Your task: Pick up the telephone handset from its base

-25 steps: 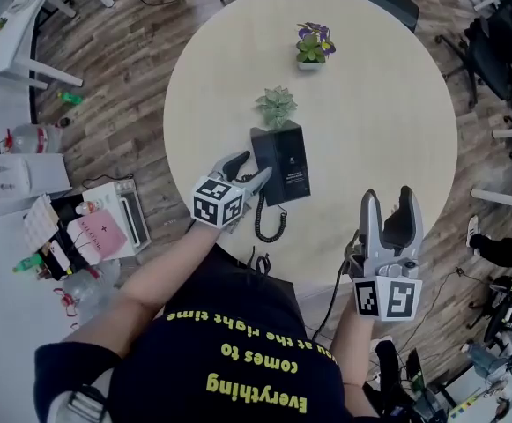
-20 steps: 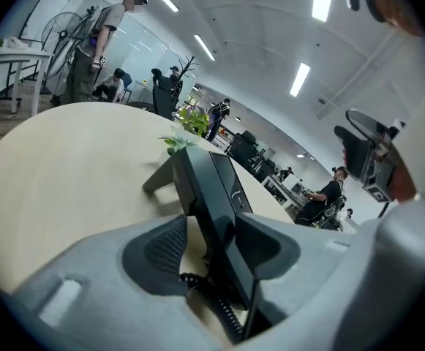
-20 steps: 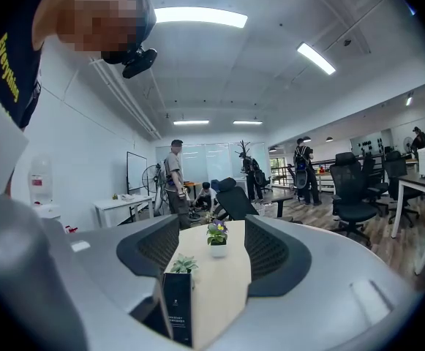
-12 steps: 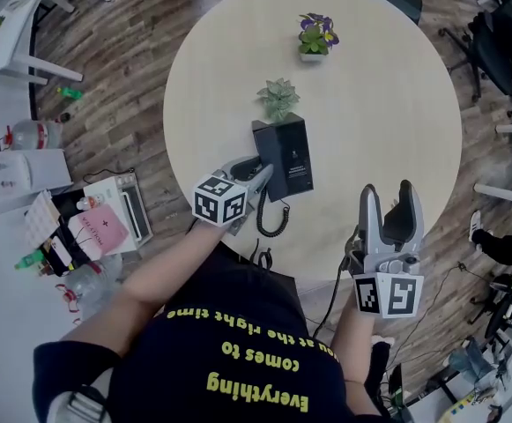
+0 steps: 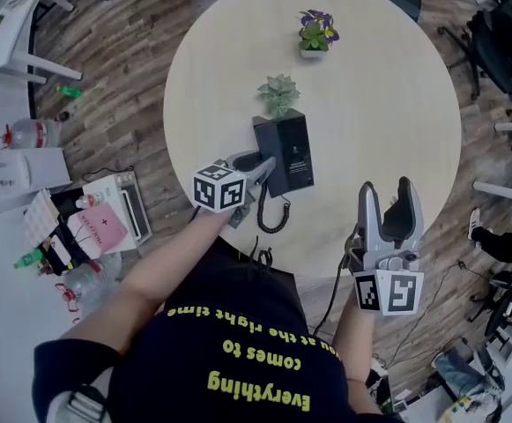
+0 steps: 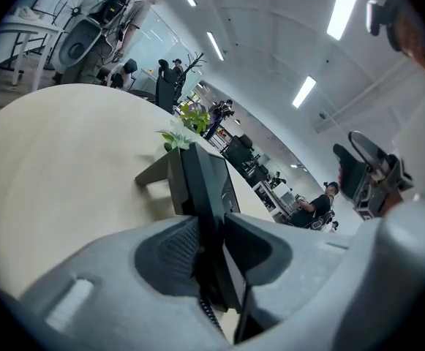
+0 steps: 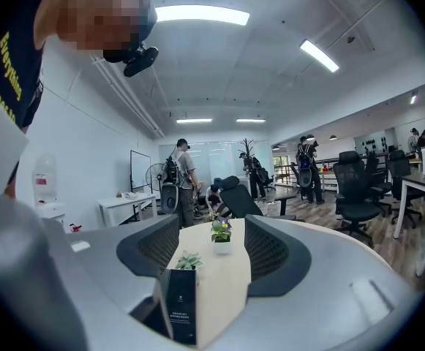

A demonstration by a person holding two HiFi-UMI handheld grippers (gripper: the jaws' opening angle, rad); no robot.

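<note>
A black telephone [image 5: 293, 152] lies on the round beige table [image 5: 388, 95], its handset [image 5: 263, 148] along its left side and a coiled cord [image 5: 273, 215] trailing toward the near edge. My left gripper [image 5: 257, 167] reaches in from the near left, shut on the handset [image 6: 200, 189], whose dark edge sits pressed between both pads. In the left gripper view the base [image 6: 227, 189] shows just right of the handset. My right gripper [image 5: 388, 203] hovers at the table's near right edge, open and empty, with the telephone [image 7: 179, 306] ahead at its lower left.
A small succulent [image 5: 278, 93] stands right behind the telephone, and a potted purple flower [image 5: 315, 35] farther back. Boxes and bottles clutter the floor at left [image 5: 88, 227]. Office chairs [image 5: 502, 51] stand at right.
The left gripper's jaws have gone from wide open beside the telephone to shut on the handset, and the gripper has rolled slightly. The right gripper has stayed put.
</note>
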